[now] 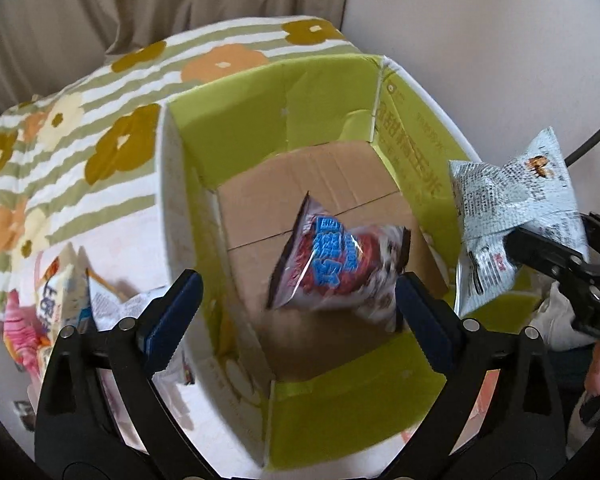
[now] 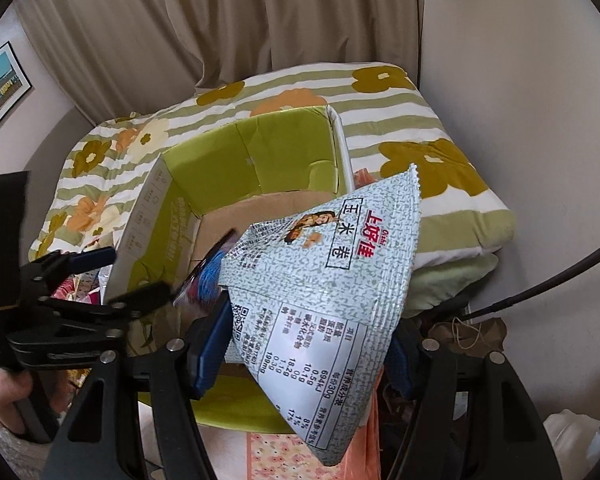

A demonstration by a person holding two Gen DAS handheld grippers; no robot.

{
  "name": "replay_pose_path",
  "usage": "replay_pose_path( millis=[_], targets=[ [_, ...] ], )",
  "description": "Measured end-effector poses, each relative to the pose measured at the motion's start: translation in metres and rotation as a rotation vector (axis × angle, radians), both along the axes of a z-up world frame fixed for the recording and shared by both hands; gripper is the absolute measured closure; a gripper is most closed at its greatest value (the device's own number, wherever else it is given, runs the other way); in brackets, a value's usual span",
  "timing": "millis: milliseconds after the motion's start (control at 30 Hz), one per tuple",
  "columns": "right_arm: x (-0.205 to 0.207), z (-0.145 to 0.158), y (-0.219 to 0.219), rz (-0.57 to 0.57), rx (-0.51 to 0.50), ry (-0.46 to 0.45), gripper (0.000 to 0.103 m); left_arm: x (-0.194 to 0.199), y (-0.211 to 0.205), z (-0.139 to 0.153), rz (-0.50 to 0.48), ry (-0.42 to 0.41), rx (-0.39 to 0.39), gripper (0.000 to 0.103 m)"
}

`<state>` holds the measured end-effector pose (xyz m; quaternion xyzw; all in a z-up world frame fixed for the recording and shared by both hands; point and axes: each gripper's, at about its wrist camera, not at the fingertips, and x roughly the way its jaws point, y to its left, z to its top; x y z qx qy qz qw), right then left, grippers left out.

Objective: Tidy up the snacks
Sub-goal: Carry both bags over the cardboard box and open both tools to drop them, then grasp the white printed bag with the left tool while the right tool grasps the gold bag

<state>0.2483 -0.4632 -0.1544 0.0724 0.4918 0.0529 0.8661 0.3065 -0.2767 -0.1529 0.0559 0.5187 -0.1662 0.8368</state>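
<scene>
An open cardboard box (image 1: 260, 92) with green inner flaps sits on a flowered blanket. My left gripper (image 1: 298, 280) hangs above it, fingers spread wide. A red and blue snack bag (image 1: 340, 268) is blurred between and below them, inside the box and free of the pads. My right gripper (image 2: 306, 348) is shut on a pale blue-grey snack bag (image 2: 324, 264), held upside down over the box's near right corner. In the left wrist view that bag (image 1: 508, 200) and the right gripper (image 1: 540, 256) are at the box's right rim. In the right wrist view the left gripper (image 2: 136, 272) is over the box's left wall (image 2: 140, 224).
Several more snack packets (image 1: 60, 292) lie left of the box on the striped, flowered blanket (image 1: 80, 120). Beige curtains (image 2: 220, 20) and a wall close the back. A dark cable (image 2: 540, 284) runs at the right. A hand (image 2: 4, 392) holds the left gripper.
</scene>
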Motion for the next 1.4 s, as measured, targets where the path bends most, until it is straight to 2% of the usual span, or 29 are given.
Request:
replay_pose_path(
  millis=[233,467,500,567,600,733,1100,1233,1400],
  targets=[
    [0.005,0.0,0.01,0.052,0.029,0.008,0.041,-0.014,0.031,0.014,0.066,-0.04,0.006,0.006],
    [0.013,-0.006,0.025,0.102,0.082,0.03,0.039,-0.017,0.051,0.018,0.126,-0.038,-0.02,0.006],
    [0.013,-0.005,0.027,0.108,0.087,0.022,0.036,-0.018,0.054,0.019,0.134,-0.038,-0.021,0.006],
    [0.012,-0.003,0.033,0.12,0.093,0.005,0.014,-0.019,0.059,0.02,0.145,-0.041,-0.026,0.006],
    [0.011,-0.003,0.035,0.126,0.087,0.005,0.0,-0.02,0.061,0.022,0.152,-0.046,-0.027,0.006],
    [0.001,-0.004,0.034,0.108,0.02,0.011,0.0,-0.028,0.069,0.026,0.176,-0.056,-0.034,0.006],
    [-0.031,0.022,0.024,0.089,0.014,-0.067,0.0,-0.06,0.075,0.043,0.203,-0.107,-0.06,0.006],
    [-0.039,0.034,0.029,0.115,0.034,-0.108,0.0,-0.081,0.082,0.055,0.235,-0.14,-0.071,0.006],
    [-0.048,0.042,0.045,0.201,0.067,-0.142,0.0,-0.114,0.102,0.069,0.31,-0.183,-0.064,0.006]
  ],
)
